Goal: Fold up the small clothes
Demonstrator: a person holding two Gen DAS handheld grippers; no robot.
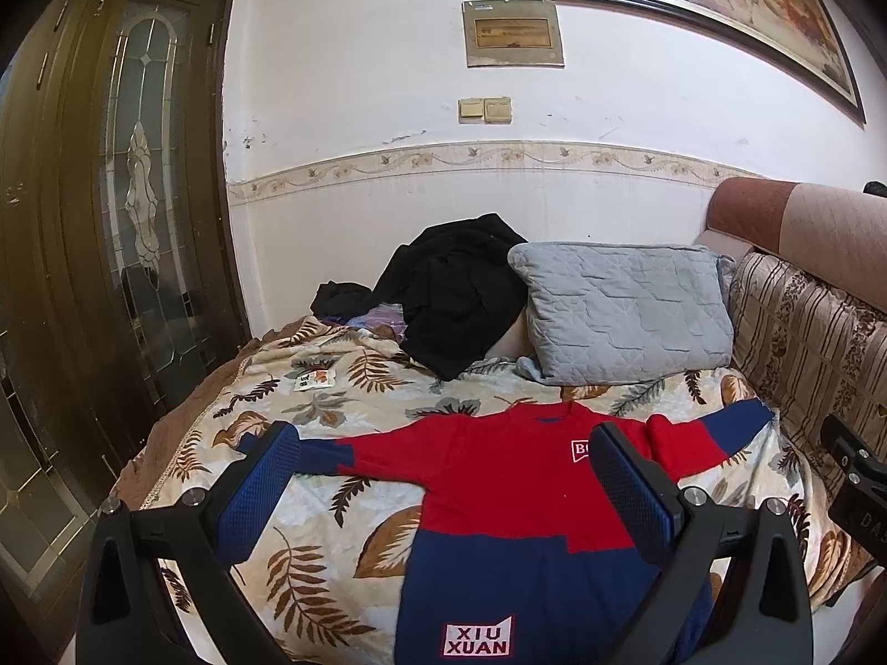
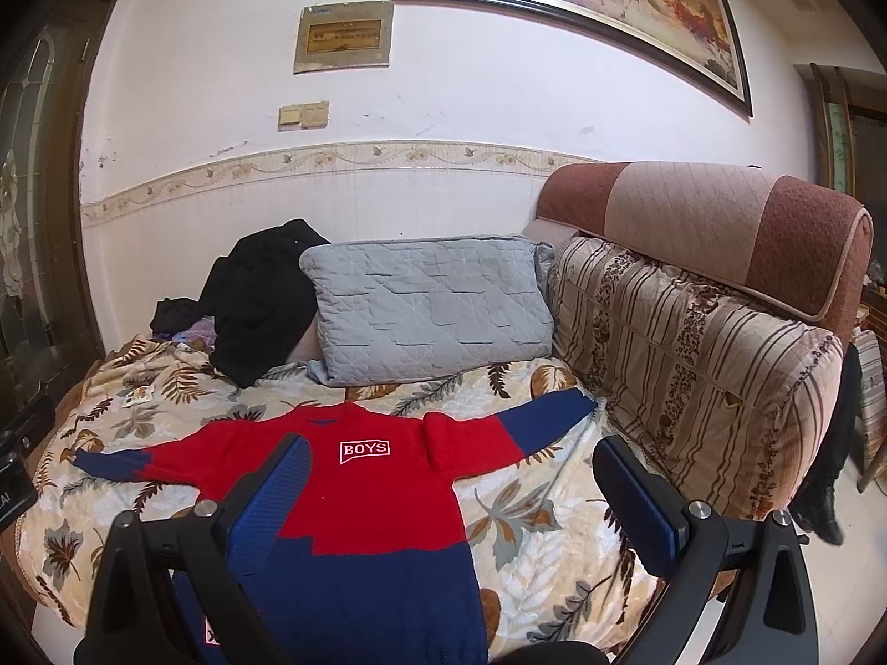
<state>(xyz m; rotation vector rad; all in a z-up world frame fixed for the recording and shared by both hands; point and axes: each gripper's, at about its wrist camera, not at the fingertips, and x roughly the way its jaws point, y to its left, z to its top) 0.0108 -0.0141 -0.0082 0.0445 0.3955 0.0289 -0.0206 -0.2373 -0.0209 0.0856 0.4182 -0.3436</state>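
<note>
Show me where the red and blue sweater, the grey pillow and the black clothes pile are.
Sweater (image 2: 366, 499), right wrist view, red chest.
Grey pillow (image 2: 427, 305), right wrist view, quilted front.
Black clothes pile (image 1: 454, 299), left wrist view, middle of heap.

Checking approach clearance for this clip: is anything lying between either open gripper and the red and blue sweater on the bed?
Nothing visible. The sweater lies flat, sleeves spread, directly below the open left gripper and right gripper. The grey pillow and black clothes sit beyond its collar.
</note>
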